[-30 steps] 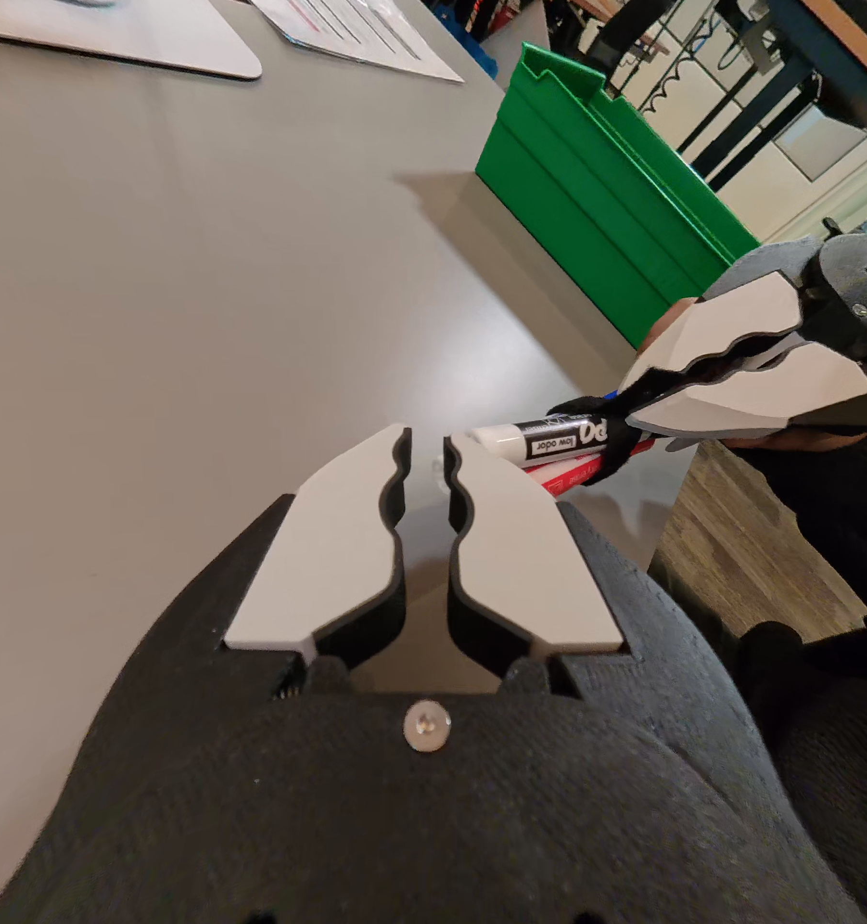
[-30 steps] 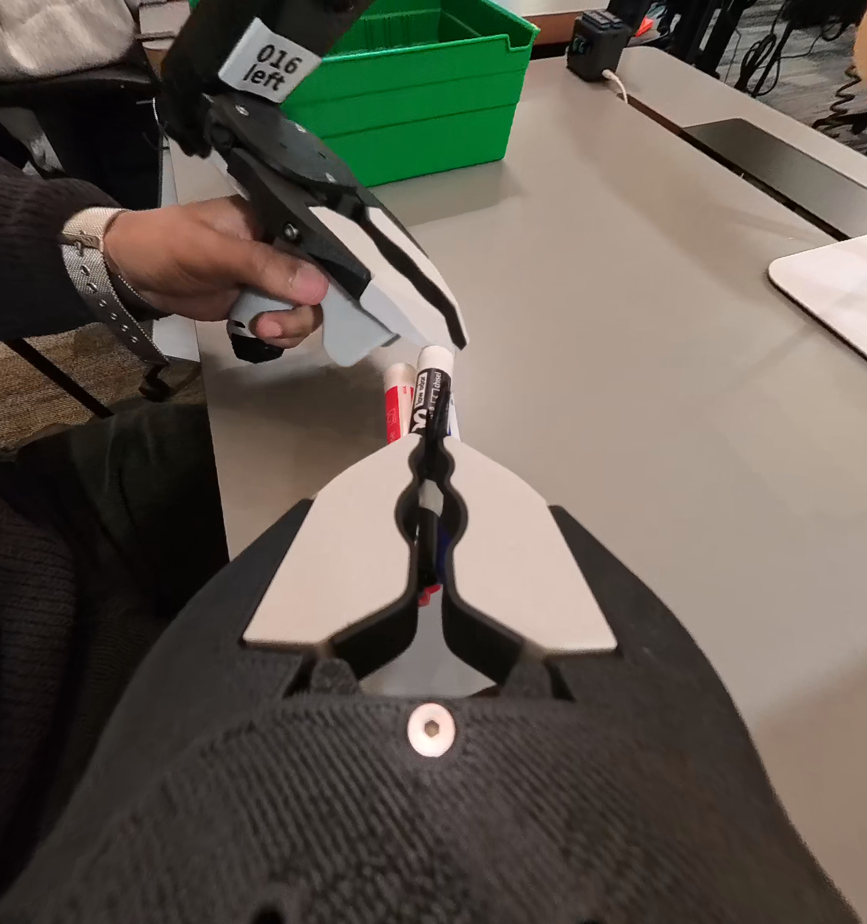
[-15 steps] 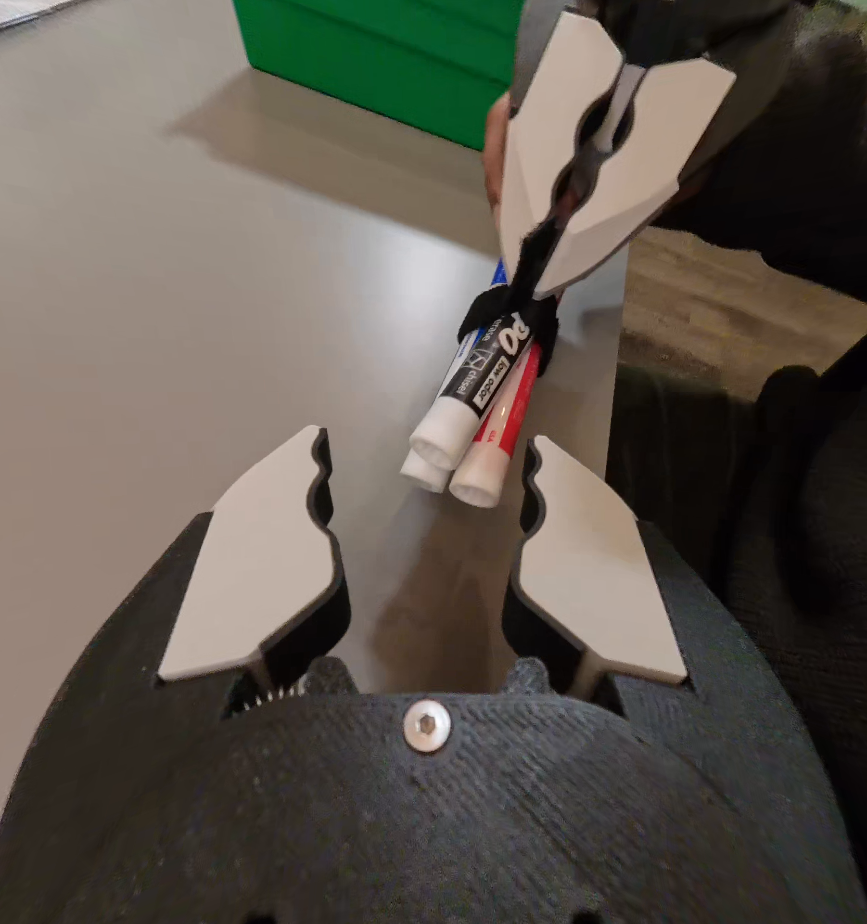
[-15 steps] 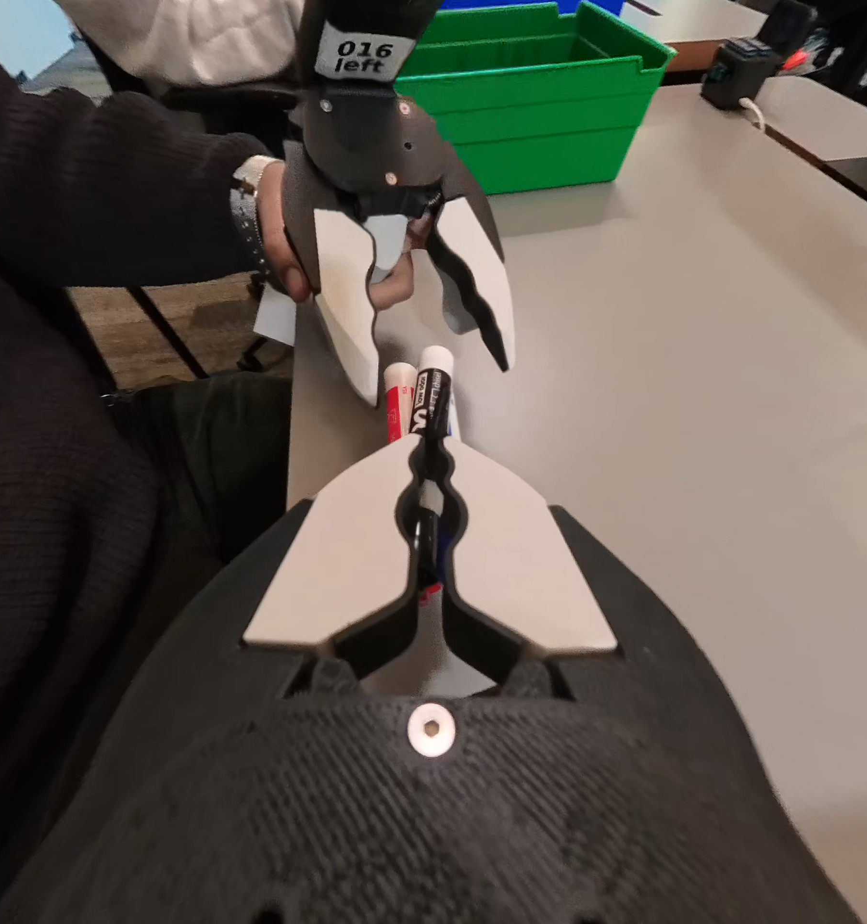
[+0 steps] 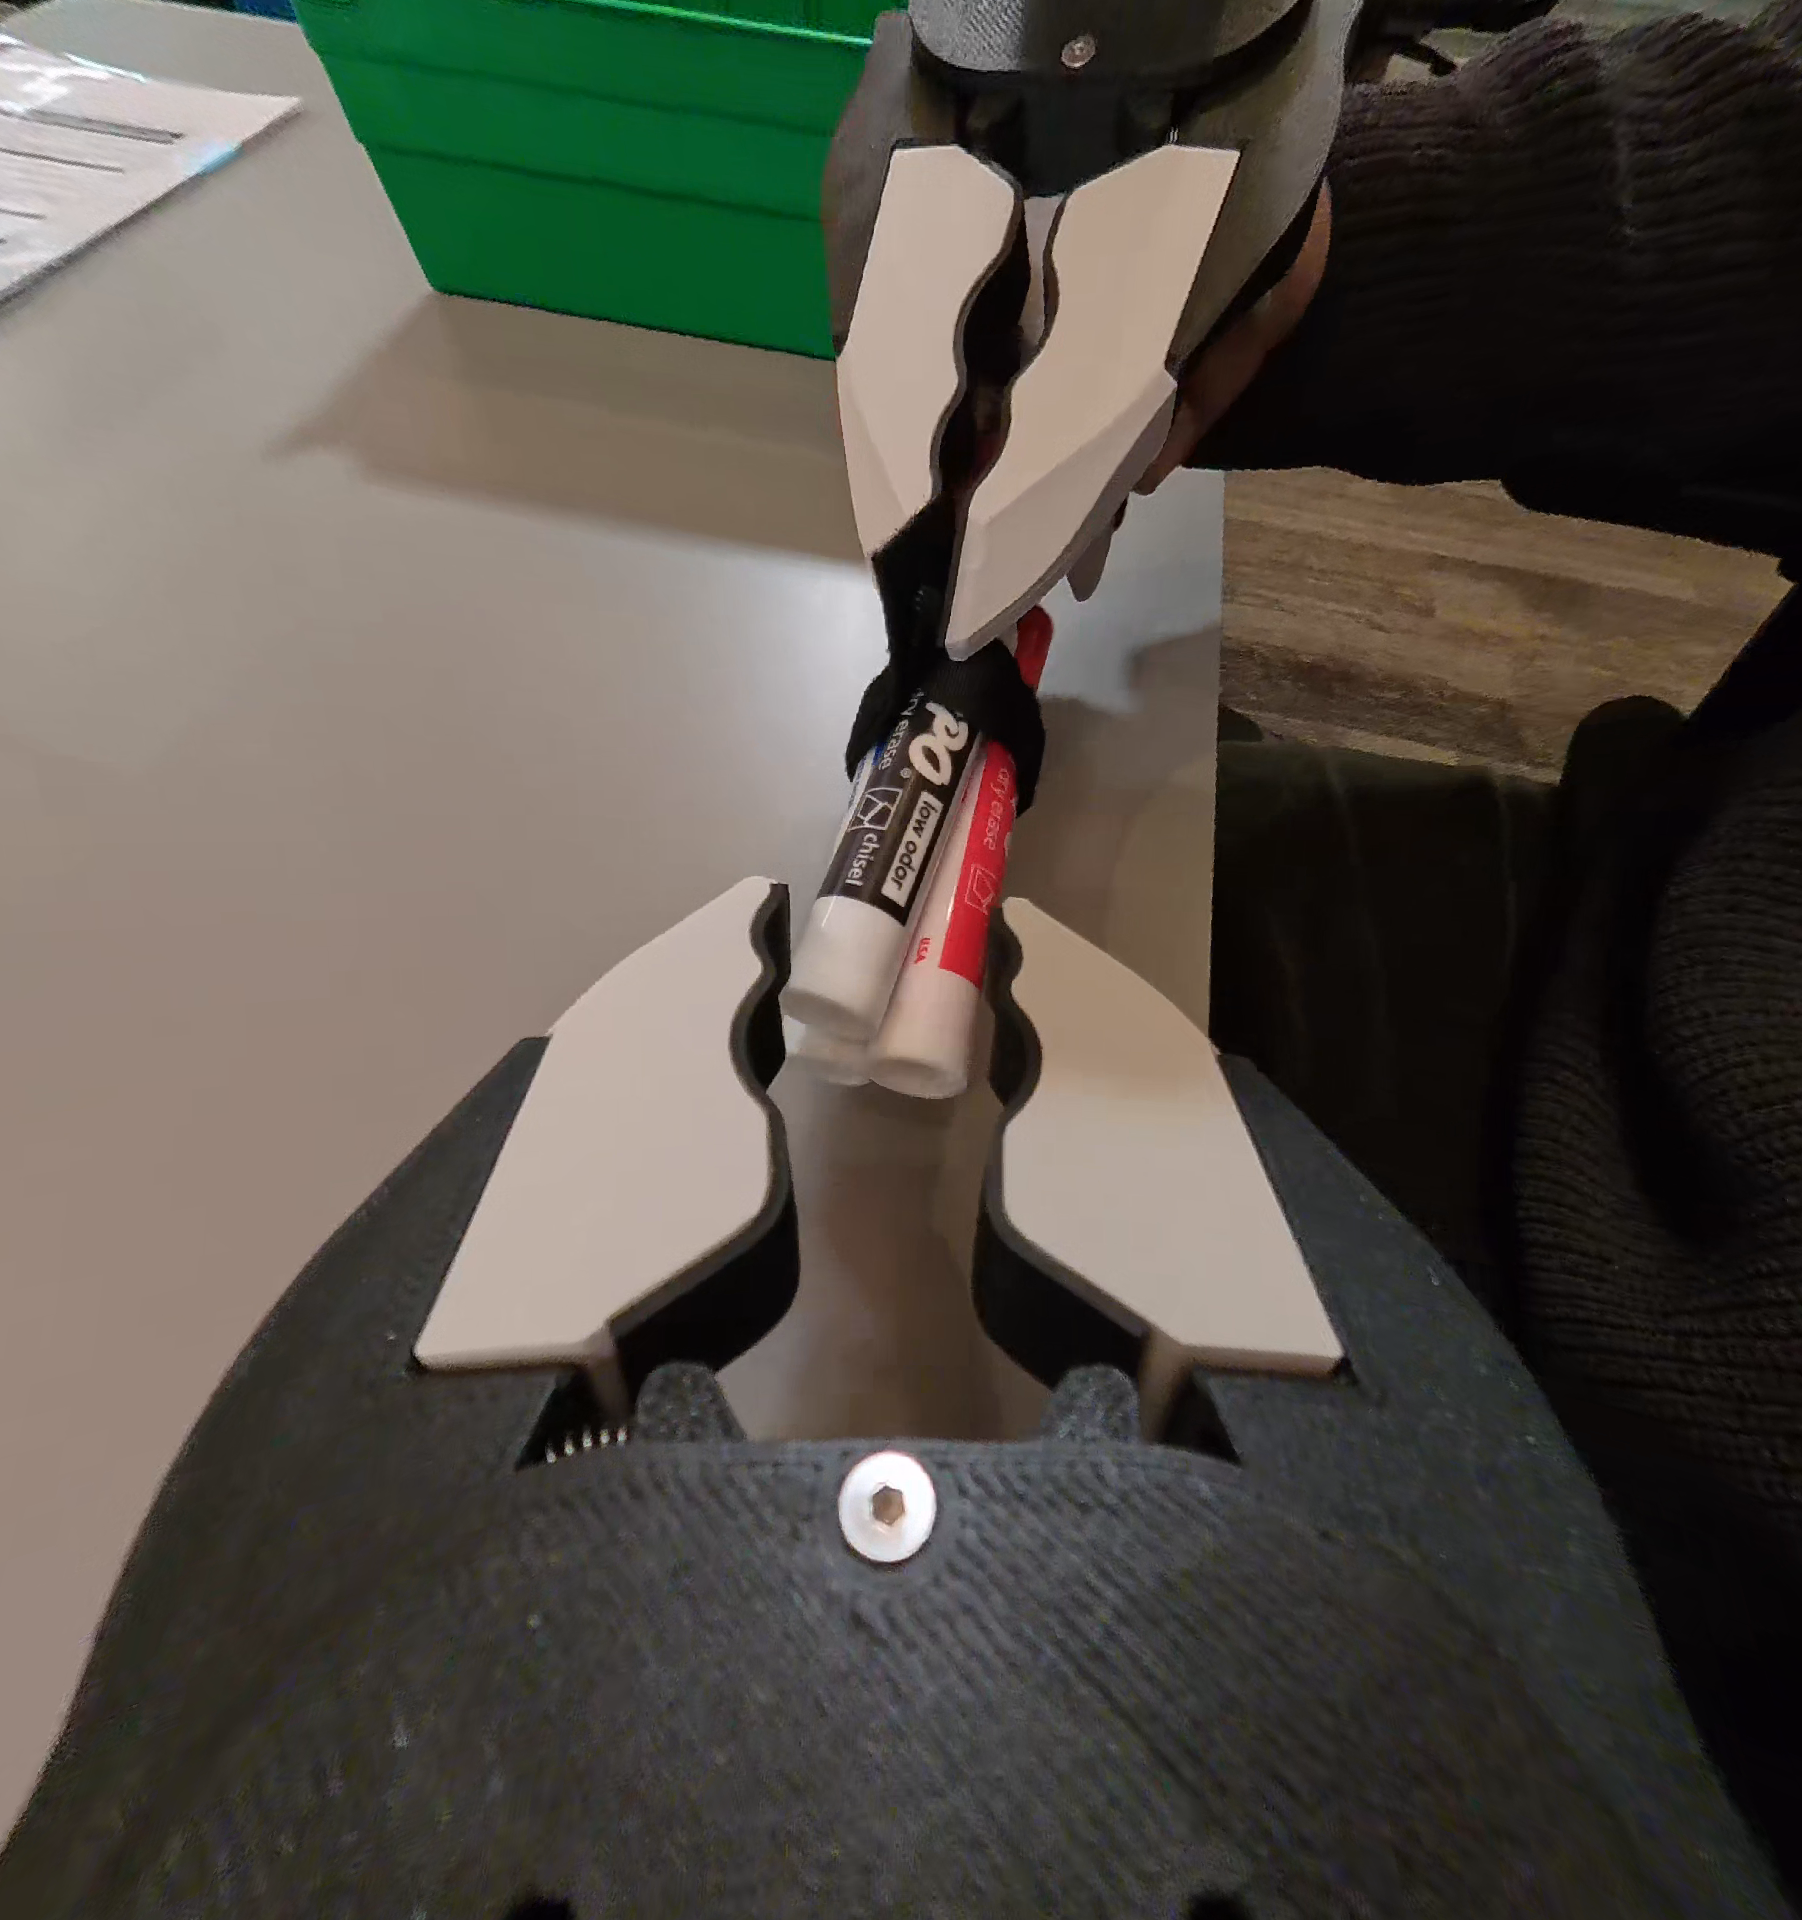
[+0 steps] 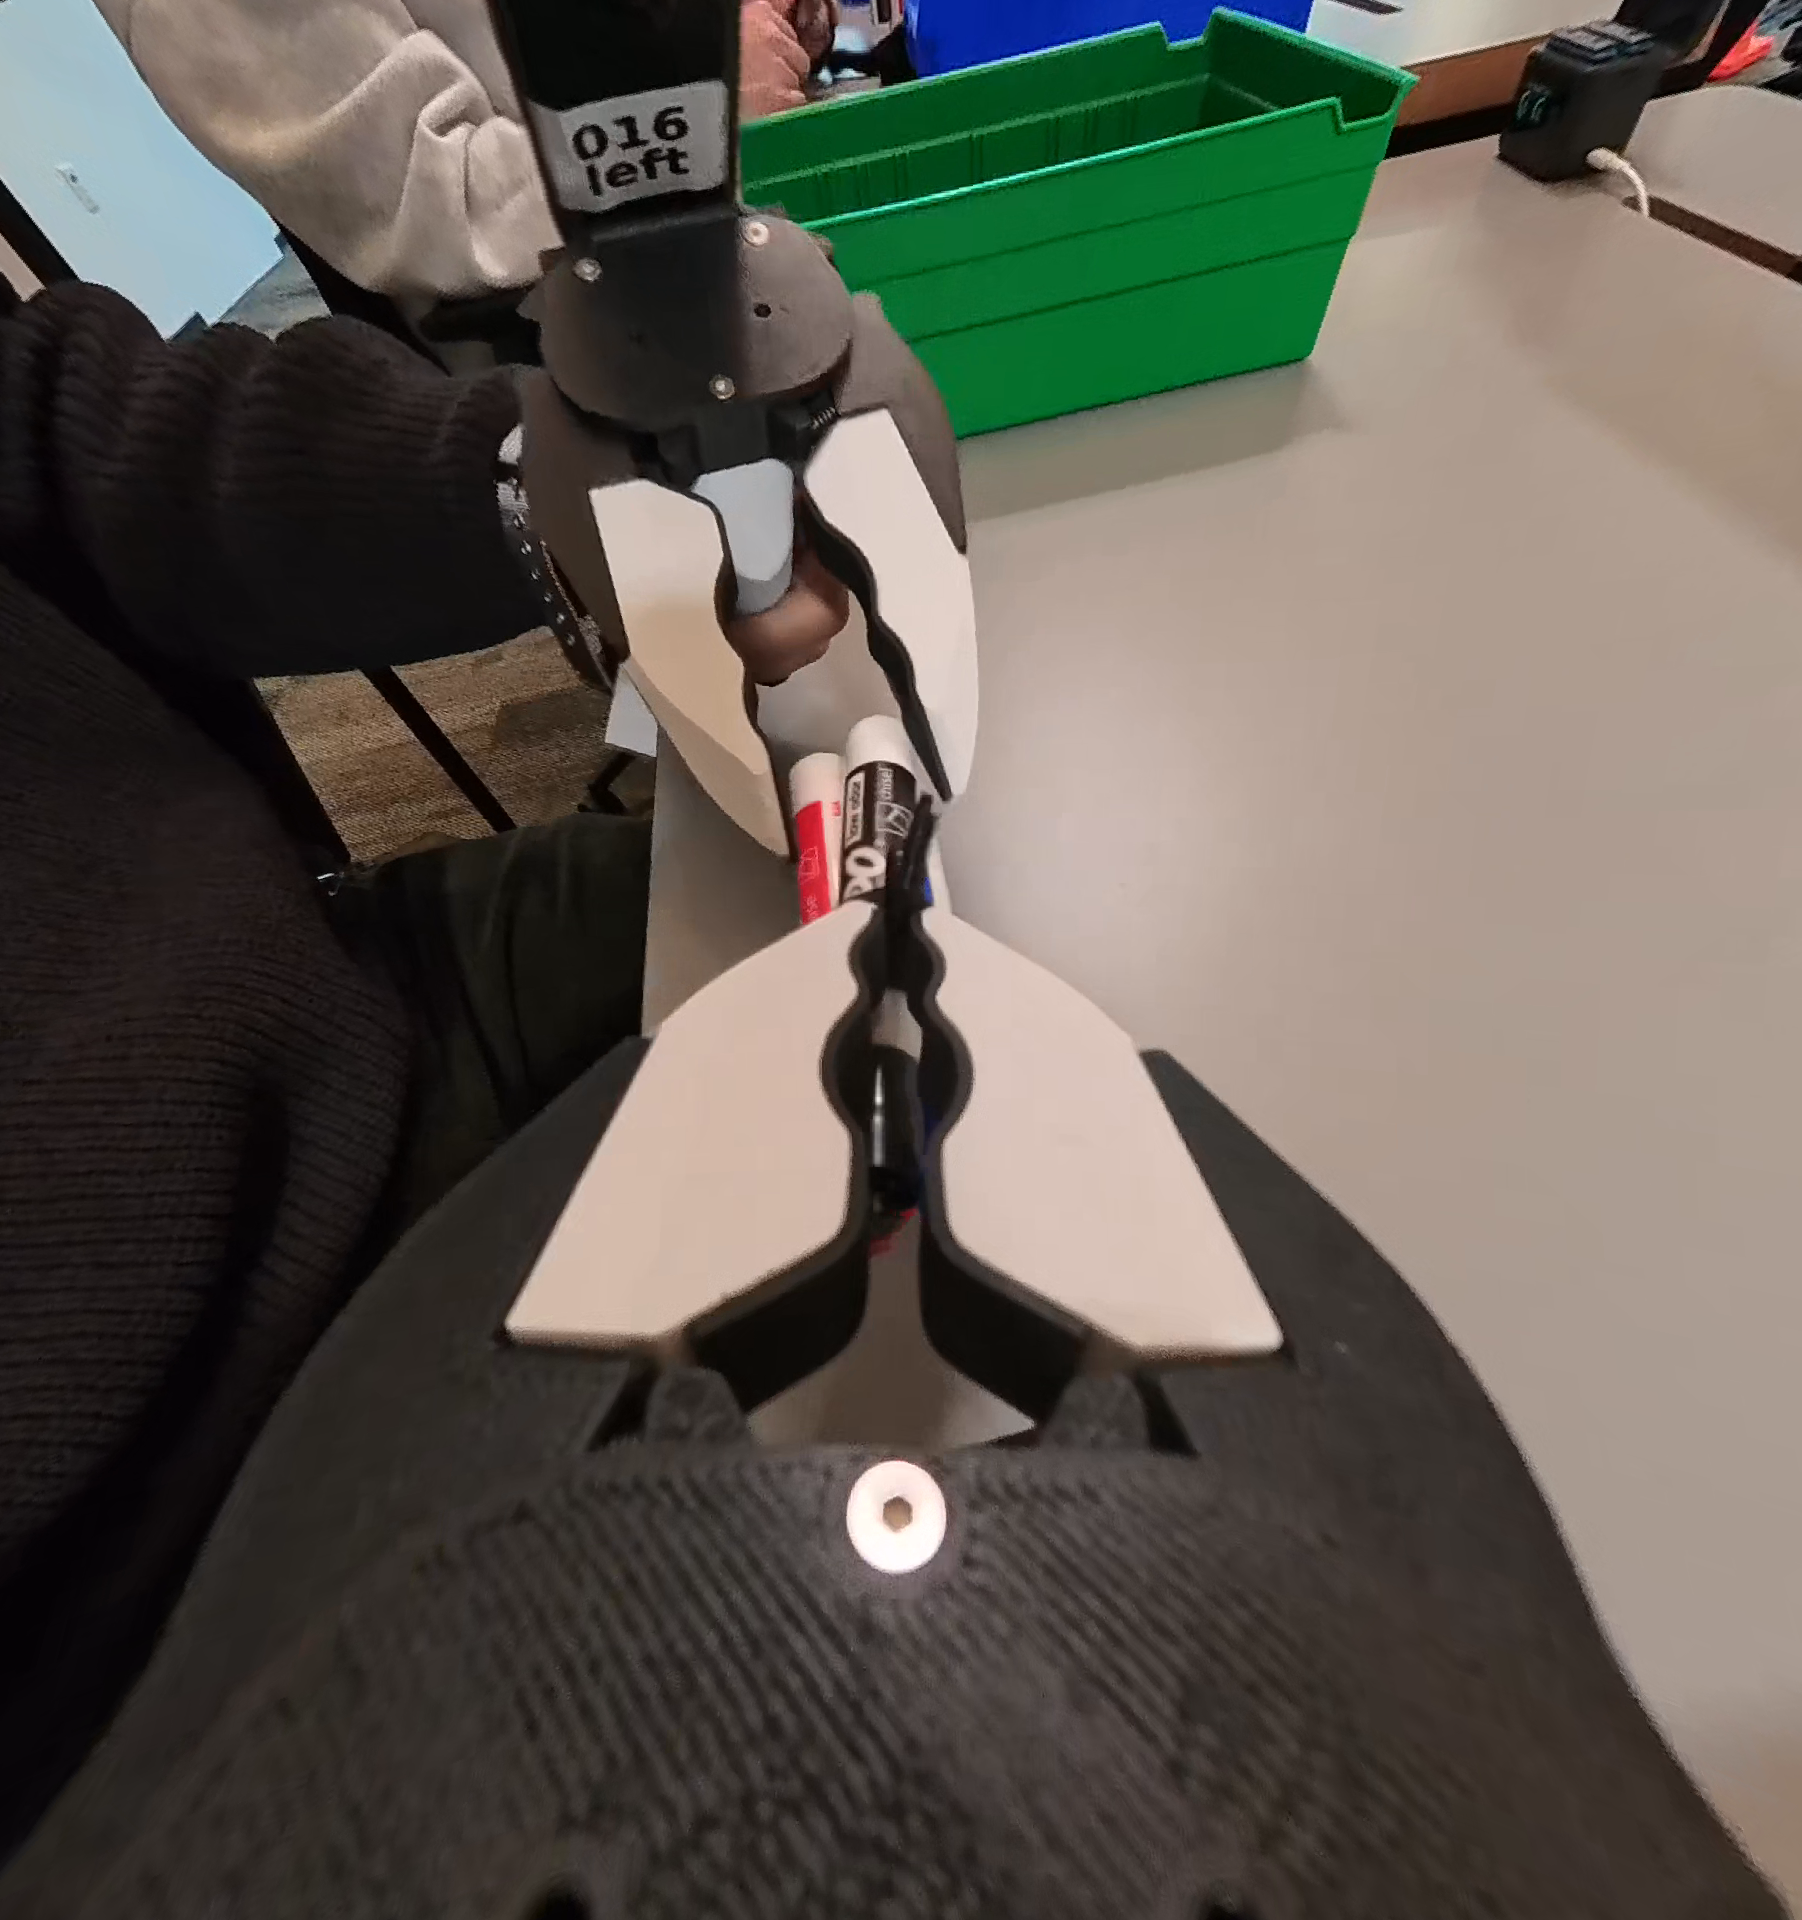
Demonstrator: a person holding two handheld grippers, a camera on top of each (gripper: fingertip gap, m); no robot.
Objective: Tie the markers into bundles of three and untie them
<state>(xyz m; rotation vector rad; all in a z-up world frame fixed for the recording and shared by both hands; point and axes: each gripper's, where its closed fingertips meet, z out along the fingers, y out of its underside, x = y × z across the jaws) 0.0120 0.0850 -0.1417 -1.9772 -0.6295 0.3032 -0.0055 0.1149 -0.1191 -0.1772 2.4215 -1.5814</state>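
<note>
Markers [image 5: 902,894], bundled by a black strap [image 5: 944,717] pinched in the closed right tool [image 5: 964,561] at twelve o'clock, hang between the half-open, empty left tool [image 5: 886,935], above the table [image 5: 305,727].

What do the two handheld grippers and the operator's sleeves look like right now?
Both the left gripper and right gripper have textured black bodies, a silver screw and flat pale grey fingers with wavy black inner edges. The left carries a white printed label. Sleeves are dark ribbed knit.

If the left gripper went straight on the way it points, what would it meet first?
Likely the marker bundle: its white ends already sit between the open left gripper fingers. The shut right gripper holds the bundle's black strap behind.
</note>
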